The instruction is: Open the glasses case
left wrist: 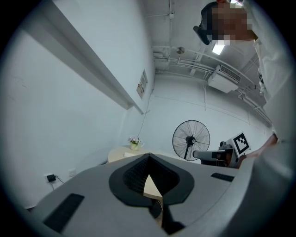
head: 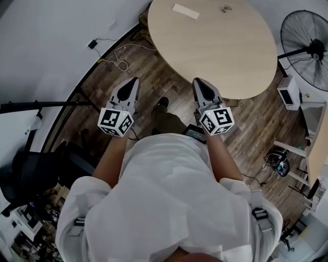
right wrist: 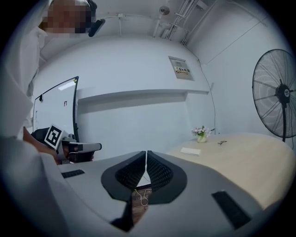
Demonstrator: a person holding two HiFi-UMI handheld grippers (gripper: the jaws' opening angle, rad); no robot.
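Both grippers held out at waist height, side by side, well short of the round table (head: 220, 51).

Left gripper (head: 134, 80): in its own view (left wrist: 149, 156) the jaws meet at the tips, nothing between them; only a wedge of tabletop shows through the gap lower down.

Right gripper (head: 199, 81): in its own view (right wrist: 146, 152) the jaws stand together with just a hairline slit, nothing gripped. Wood floor (head: 154, 77) and a loop of white cable (head: 120, 56) show below the pads.

Glasses case (head: 185, 11): the flat white oblong I take for it lies on the far part of the table, lid down as far as I can see, well apart from both grippers. From the right gripper view it sits (right wrist: 190, 151) near a small flower pot (right wrist: 201, 134), with some small dark item (right wrist: 222, 142) beside that; I can't make out what it is.

Pedestal fan (head: 307, 46) stands to the right of the table.
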